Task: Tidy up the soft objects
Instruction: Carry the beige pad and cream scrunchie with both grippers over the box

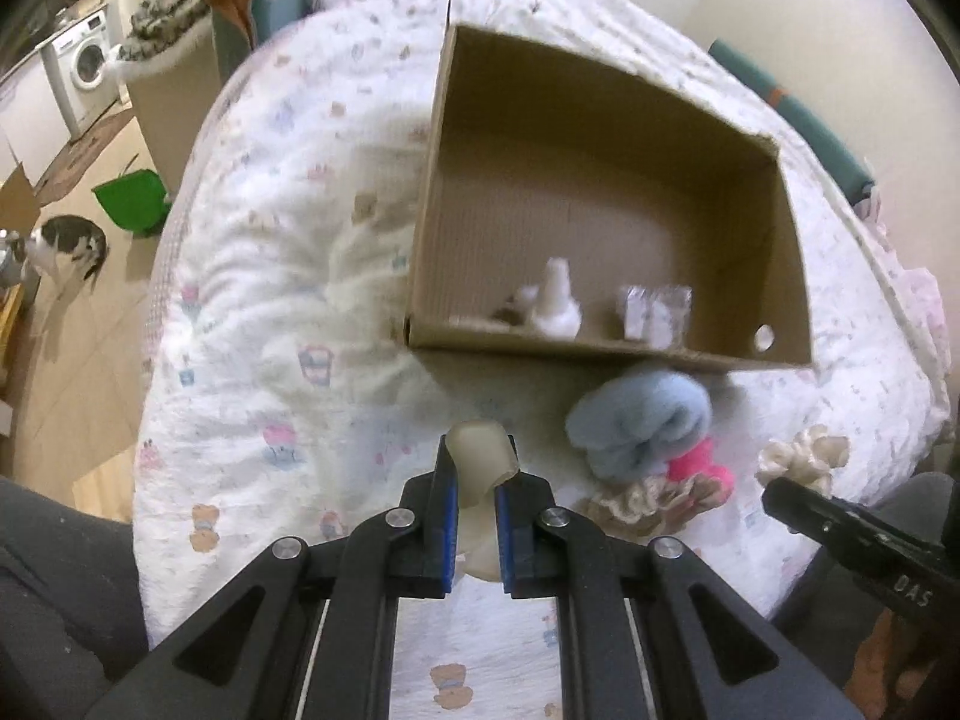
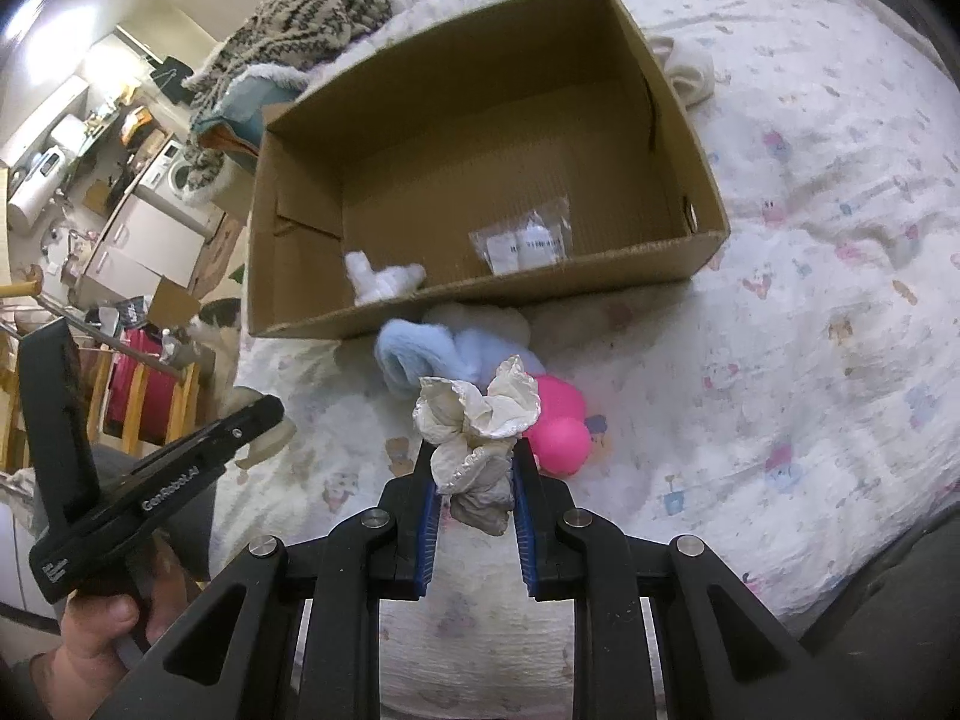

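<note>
An open cardboard box [image 1: 780,252] [image 2: 288,228] lies on a bed with a printed white quilt [image 1: 270,300] [image 2: 810,330]. Inside it are a white soft piece [image 1: 555,300] [image 2: 384,282] and a clear plastic packet [image 1: 654,312] [image 2: 528,240]. My left gripper [image 1: 477,450] is shut on a pale cream soft piece [image 1: 483,453], above the quilt in front of the box. My right gripper [image 2: 471,450] is shut on a cream scrunchie [image 2: 480,420]. A rolled light-blue cloth [image 1: 642,420] [image 2: 414,354] and a pink soft toy [image 1: 696,459] [image 2: 558,426] lie beside the box's near wall.
A beige frilly scrunchie [image 1: 648,498] lies on the quilt by the pink toy. A folded white cloth [image 2: 690,72] lies beyond the box. A knitted blanket [image 2: 288,36] is piled at the bed's head. On the floor to the left are a green bin [image 1: 132,201] and a cat [image 1: 66,246].
</note>
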`<state>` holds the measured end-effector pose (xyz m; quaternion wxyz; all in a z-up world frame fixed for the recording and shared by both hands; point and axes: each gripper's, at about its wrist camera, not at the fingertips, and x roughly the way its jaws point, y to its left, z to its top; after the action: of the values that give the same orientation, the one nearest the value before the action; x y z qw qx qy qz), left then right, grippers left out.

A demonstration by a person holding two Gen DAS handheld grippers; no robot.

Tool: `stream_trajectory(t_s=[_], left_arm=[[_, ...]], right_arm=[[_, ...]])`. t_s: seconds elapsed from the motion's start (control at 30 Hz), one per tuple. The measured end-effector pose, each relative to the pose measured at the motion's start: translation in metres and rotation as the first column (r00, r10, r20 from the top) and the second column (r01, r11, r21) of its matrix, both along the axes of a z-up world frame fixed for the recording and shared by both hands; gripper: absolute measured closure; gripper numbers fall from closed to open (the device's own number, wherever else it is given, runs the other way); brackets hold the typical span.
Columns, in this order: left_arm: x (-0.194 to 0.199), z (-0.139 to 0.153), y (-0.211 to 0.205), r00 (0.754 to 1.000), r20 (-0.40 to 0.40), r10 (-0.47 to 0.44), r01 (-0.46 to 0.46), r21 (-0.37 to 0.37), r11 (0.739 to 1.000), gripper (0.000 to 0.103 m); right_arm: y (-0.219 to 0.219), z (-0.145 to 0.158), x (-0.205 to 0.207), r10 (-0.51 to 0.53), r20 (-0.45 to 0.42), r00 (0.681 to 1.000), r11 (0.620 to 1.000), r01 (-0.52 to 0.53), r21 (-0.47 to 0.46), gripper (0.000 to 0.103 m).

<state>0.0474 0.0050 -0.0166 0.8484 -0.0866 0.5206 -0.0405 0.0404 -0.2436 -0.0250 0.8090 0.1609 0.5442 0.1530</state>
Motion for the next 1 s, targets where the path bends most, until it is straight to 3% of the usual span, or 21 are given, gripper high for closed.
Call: stream_trajectory(t_s=[0.3,0.63,1.0], left_arm=[[0.032,0.035,0.005,0.998,0.060,-0.020,0.021,-0.015,1.000,0.093],[0.076,0.040,-0.007,0.994,0.084,-0.064,0.060,0.048,0.997,0.093],[0.108,0.031,-0.029,0.983,0.130,-0.130,0.112,0.137,0.984,0.093]], right_arm=[[-0.006,0.028,0.009,0.000,0.078,0.997,1.000,0.000,0.000,0.080],[-0.013,0.042,0.050,-0.007,0.155,0.988,0.999,0.014,-0.045,0.080],[-0.014,0.036,0.093,-0.007,0.194,0.981,0.995,0.025,-0.092,0.080]])
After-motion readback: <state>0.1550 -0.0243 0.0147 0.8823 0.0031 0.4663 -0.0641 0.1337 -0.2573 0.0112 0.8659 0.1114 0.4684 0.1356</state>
